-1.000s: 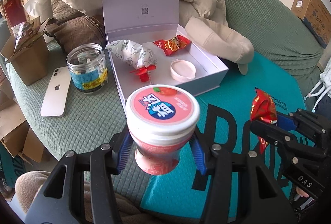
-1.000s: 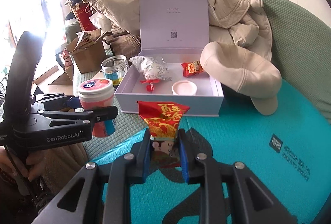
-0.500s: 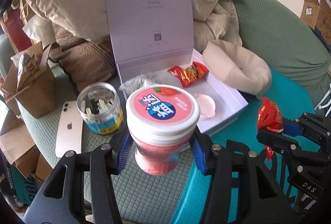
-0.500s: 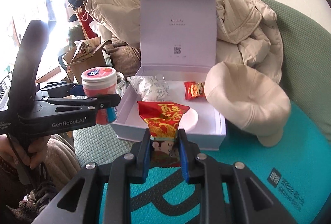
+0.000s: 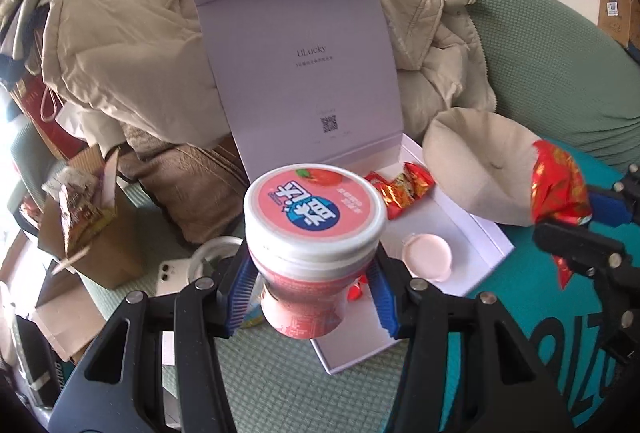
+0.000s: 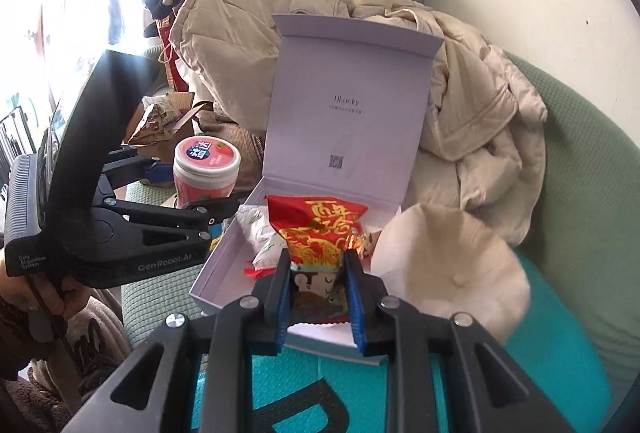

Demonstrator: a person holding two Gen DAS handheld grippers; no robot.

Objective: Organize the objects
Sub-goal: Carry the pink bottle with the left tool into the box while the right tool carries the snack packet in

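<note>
My left gripper (image 5: 310, 293) is shut on a pink tub (image 5: 314, 233) with a white-rimmed lid, held above the near left corner of the open white box (image 5: 472, 233). My right gripper (image 6: 318, 281) is shut on a red and gold snack packet (image 6: 316, 229), held over the box's front edge (image 6: 208, 281). Each gripper shows in the other's view: the tub (image 6: 206, 169) at the left, the packet (image 5: 558, 189) at the right. Inside the box lie a small red packet (image 5: 402, 187), a pink round lid (image 5: 426, 257) and a white wrapped item (image 6: 260, 233).
A beige cap (image 5: 484, 169) lies right of the box on a teal mat (image 6: 552, 357). Beige jackets (image 5: 120, 49) pile up behind. A white phone (image 5: 170, 279), a clear jar's rim (image 5: 212, 253) and a brown cardboard box (image 5: 92, 233) sit to the left on the green sofa.
Both grippers have risen and moved forward toward the box with their loads. The tub now covers the box's left part, and the packet is over its front edge.
</note>
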